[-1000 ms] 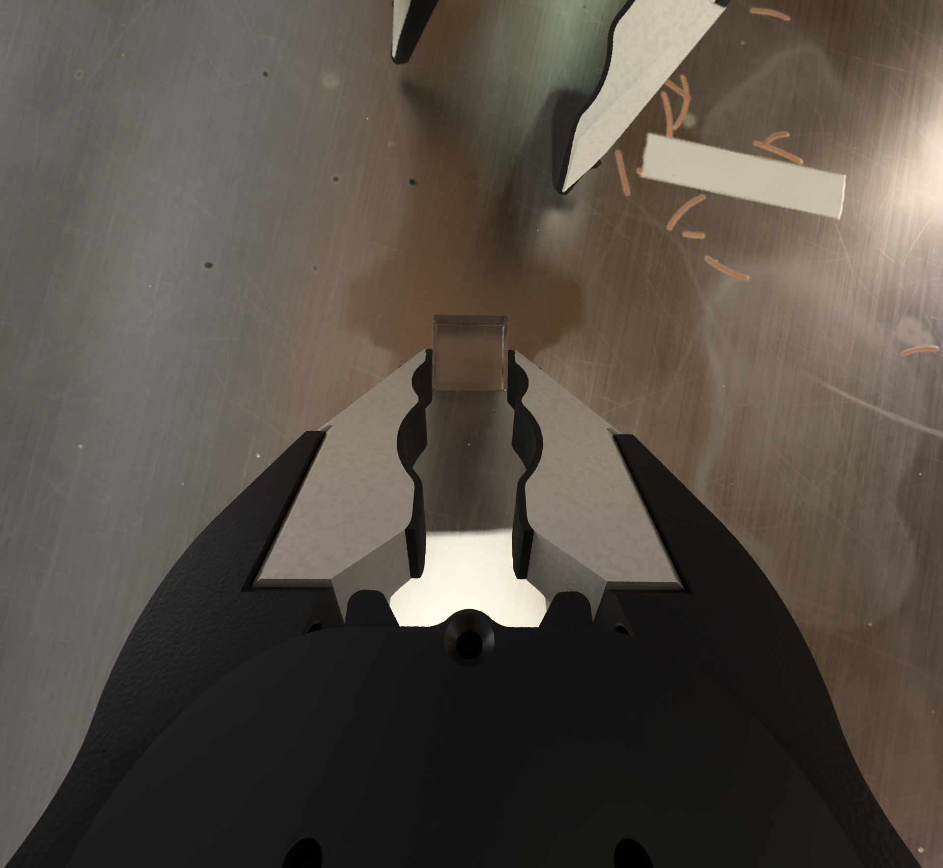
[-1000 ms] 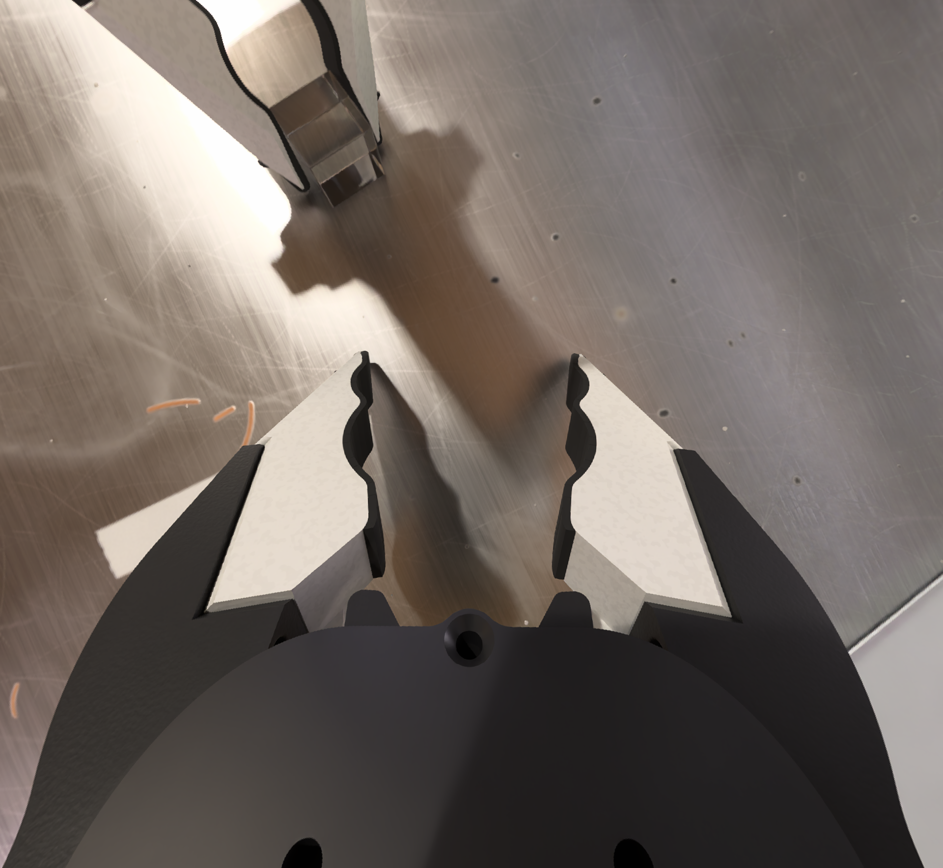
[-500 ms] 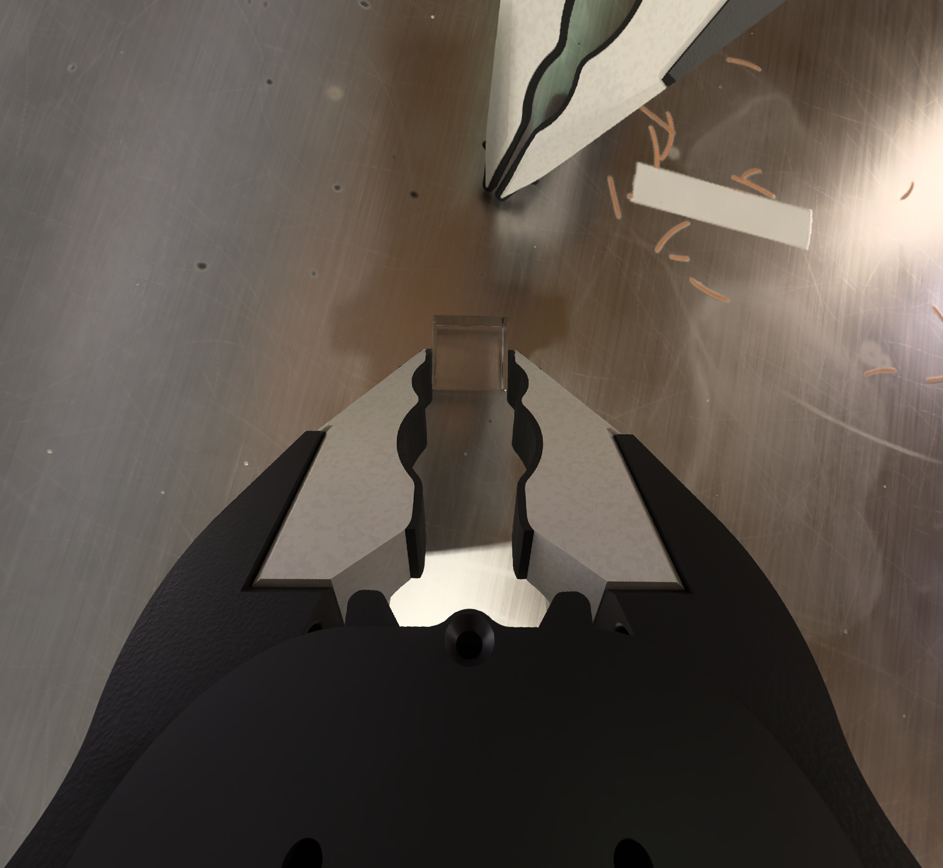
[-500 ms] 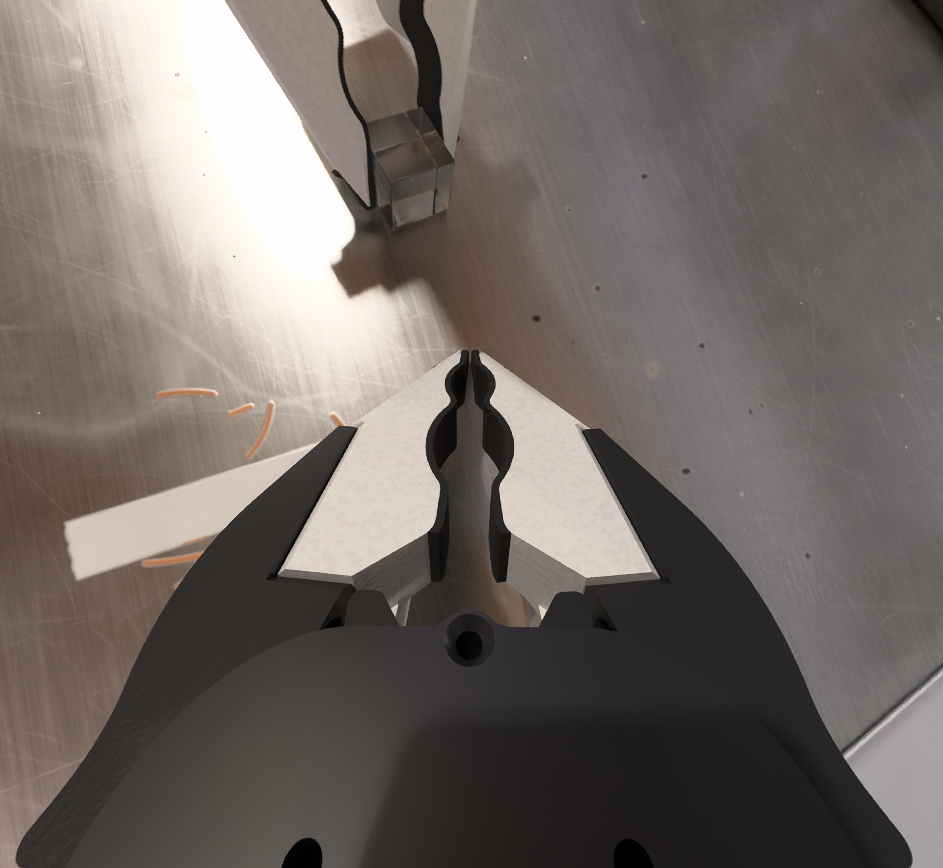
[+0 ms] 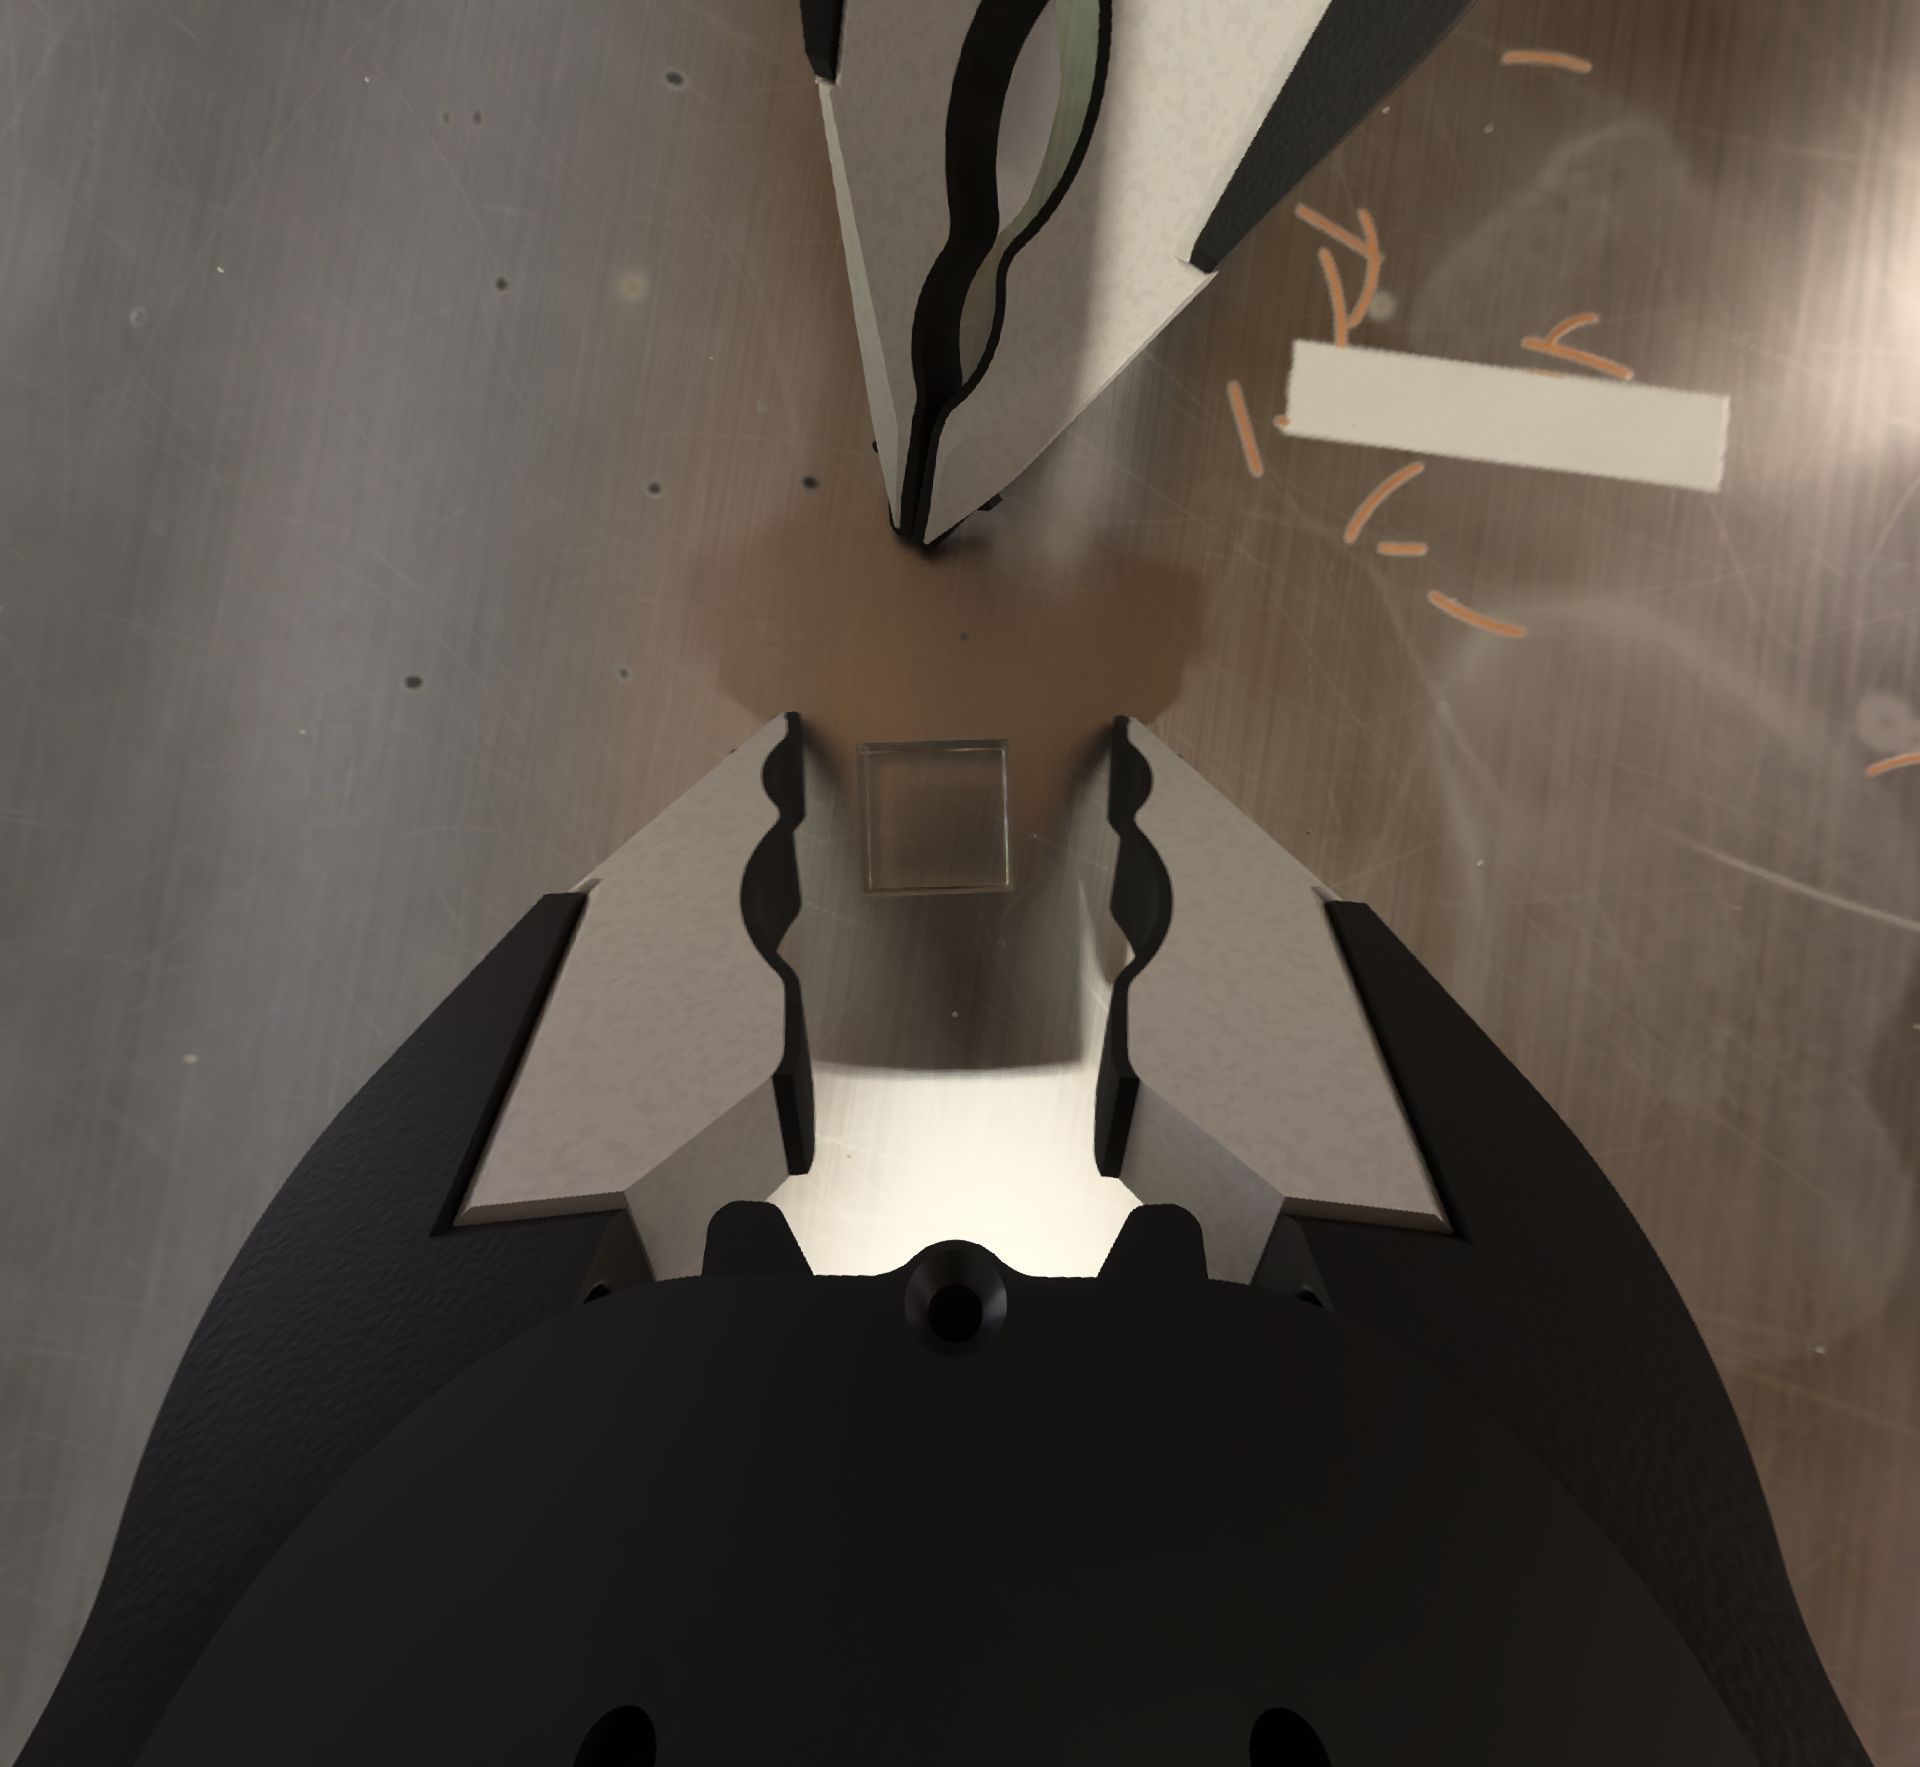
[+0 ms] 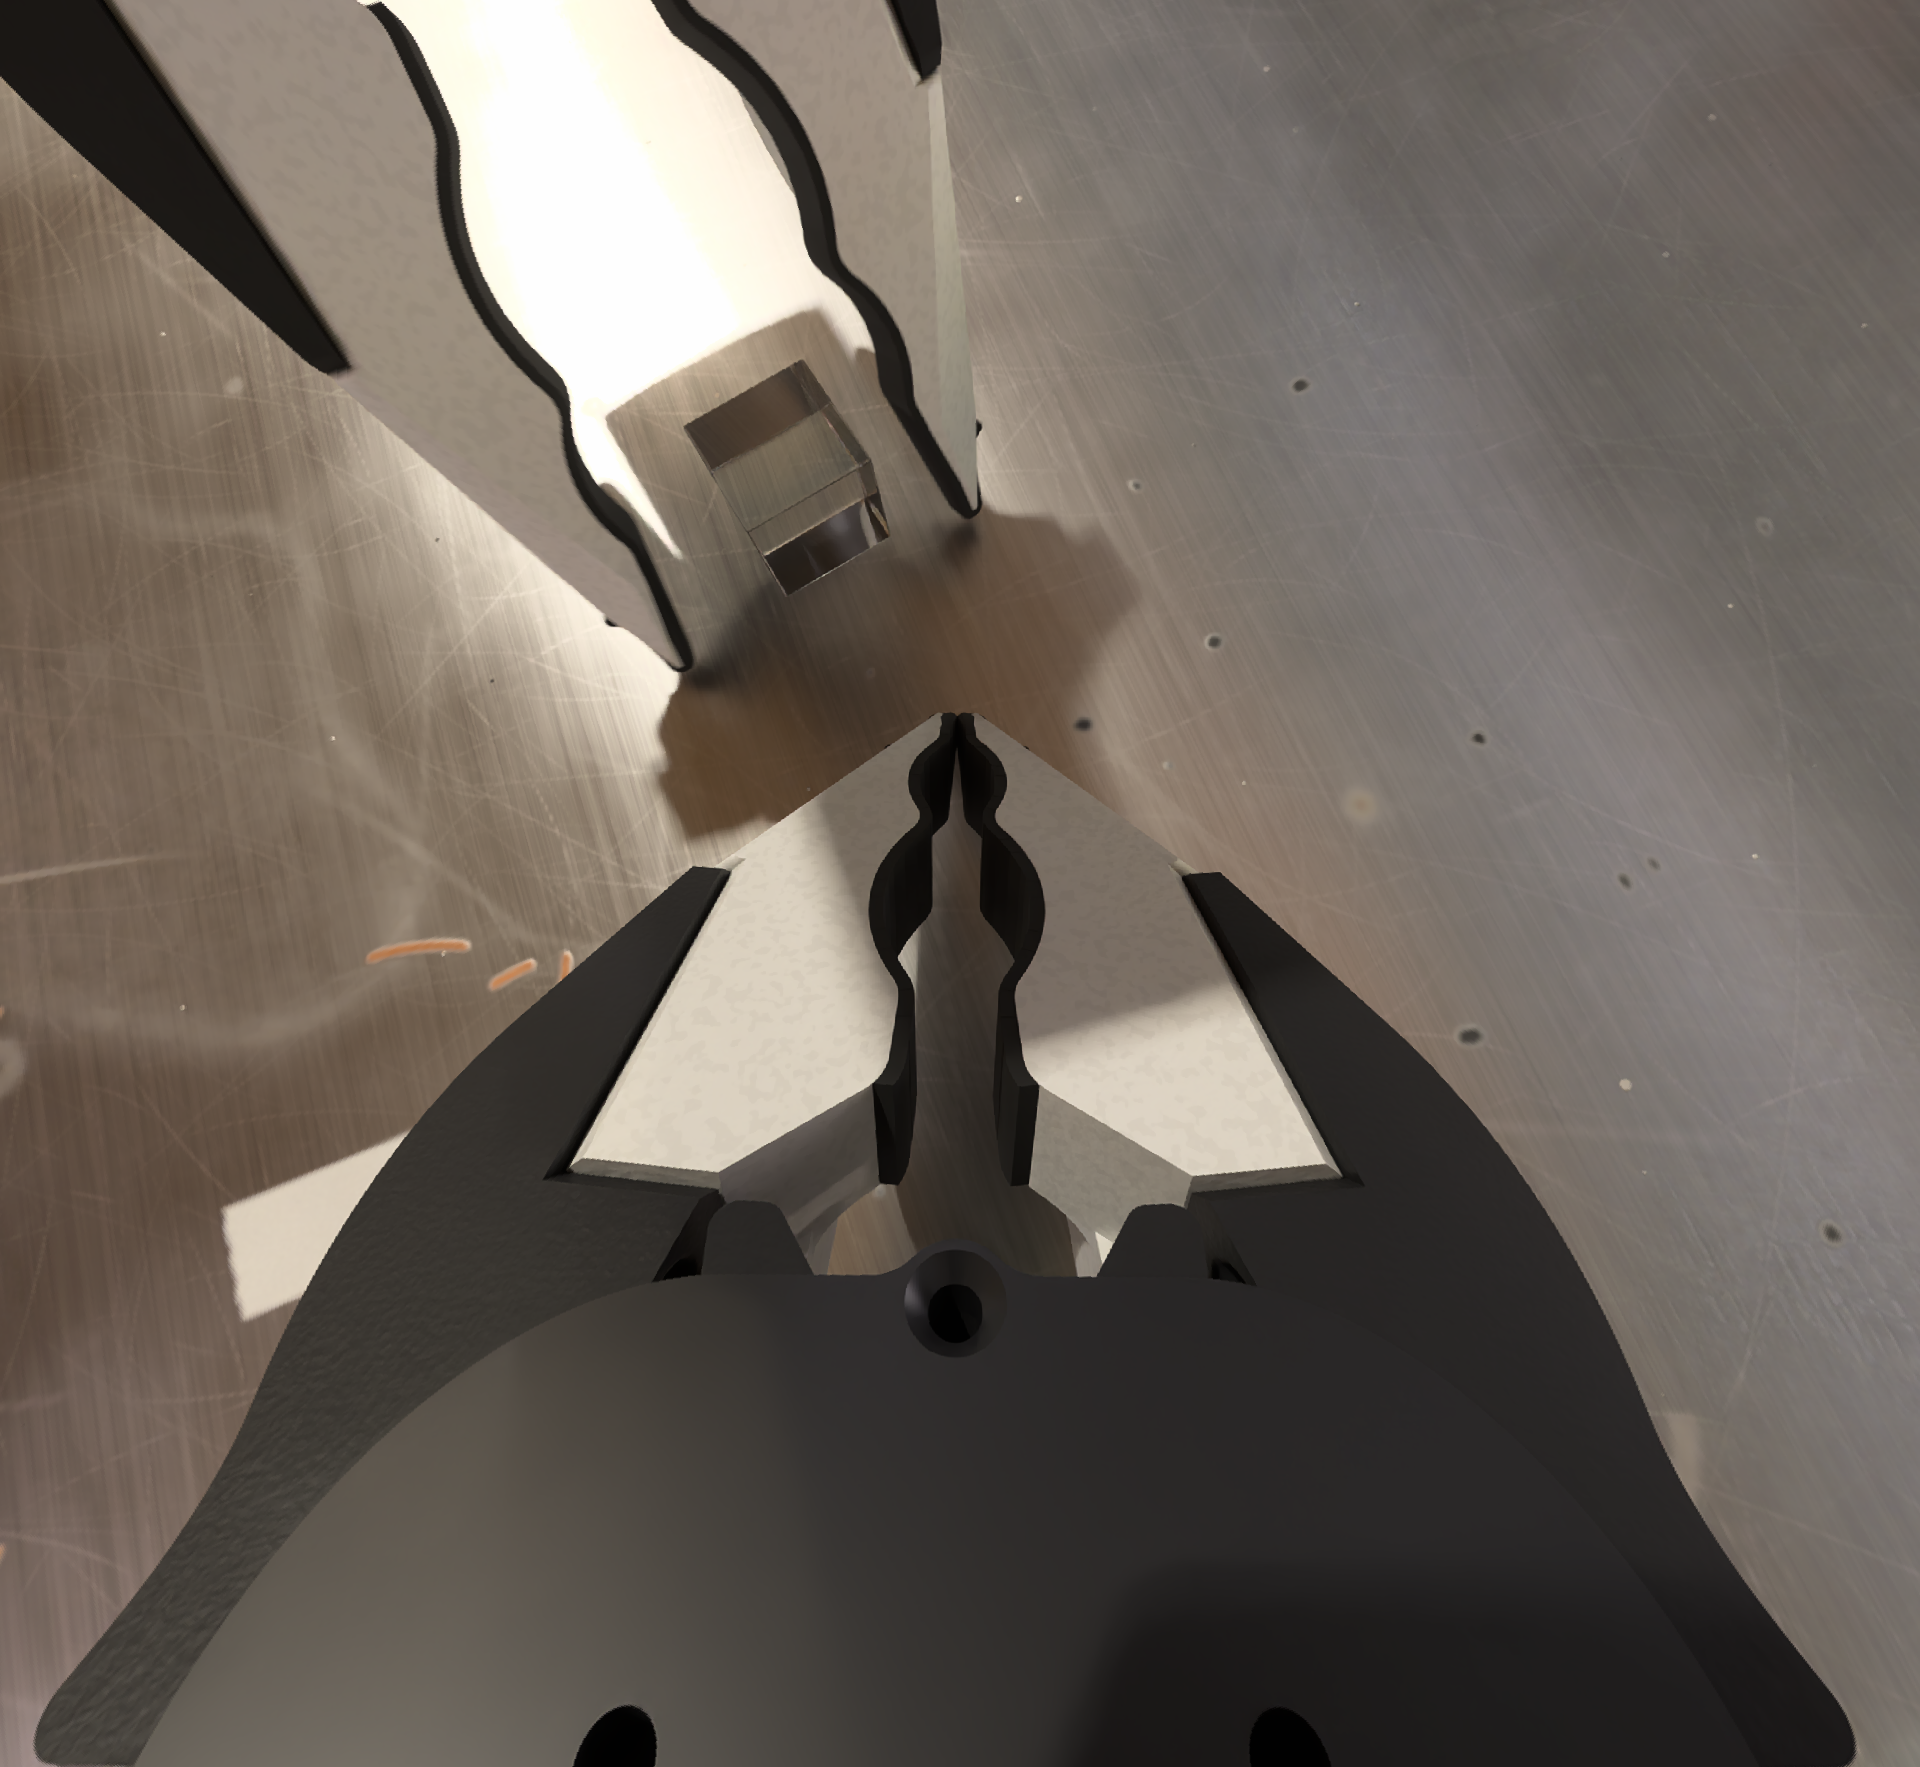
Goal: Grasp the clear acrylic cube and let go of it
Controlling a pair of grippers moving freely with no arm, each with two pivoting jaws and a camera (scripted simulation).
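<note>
The clear acrylic cube [image 5: 935, 815] rests on the brushed metal table [image 5: 312, 470]. My left gripper [image 5: 956, 751] is open, with the cube between its fingertips and a gap on each side. In the right wrist view the cube [image 6: 795, 491] sits between the left gripper's spread fingers [image 6: 623, 512]. My right gripper [image 6: 958, 725] is shut and empty, its tips just short of the cube. It also shows in the left wrist view [image 5: 920, 528], pointing down at the table beyond the cube.
A flat white strip [image 5: 1507, 429] lies on the table to the right in the left wrist view, with several small orange shavings [image 5: 1382, 502] around it. The strip also shows in the right wrist view [image 6: 281, 1250] at the lower left.
My left gripper has opened and let go of the cube, which now stands free on the table. My right gripper went from open to shut and has moved closer to the cube.
</note>
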